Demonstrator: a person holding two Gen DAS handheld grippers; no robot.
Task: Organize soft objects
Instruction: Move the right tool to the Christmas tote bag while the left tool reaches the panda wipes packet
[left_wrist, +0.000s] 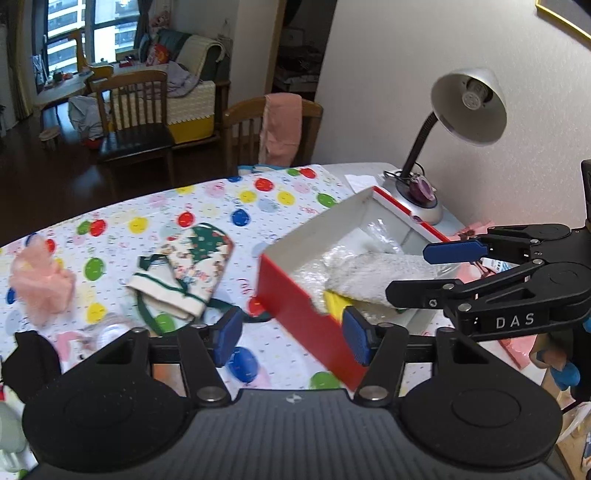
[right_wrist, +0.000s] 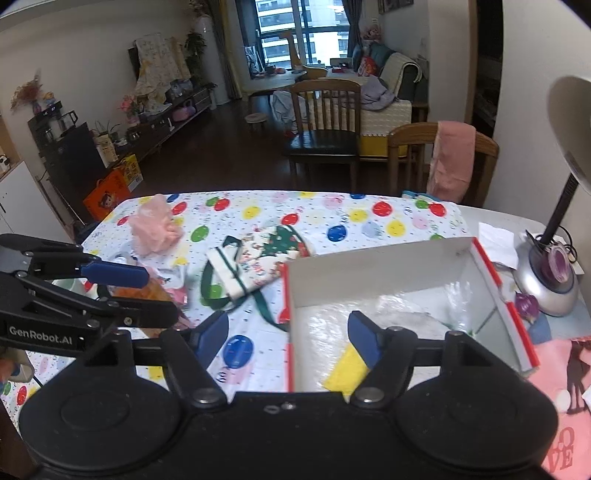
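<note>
While both the left gripper (left_wrist: 291, 334) and right gripper (right_wrist: 290, 338) were held released, empty, the box (right_wrist: 369, 273) was seen near the bench's (right_wrist: 332, 214) lamp-side edge.

Both wrist views overlook the box (left_wrist: 295, 295) — close.

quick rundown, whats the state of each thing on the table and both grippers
red box: open, partly filled
white fluffy cloth: in the box
yellow item: in the box
christmas mitt: flat on tablecloth
pink puff: on tablecloth, outside box
desk lamp: off
left gripper: open, empty
right gripper: open, empty
</note>
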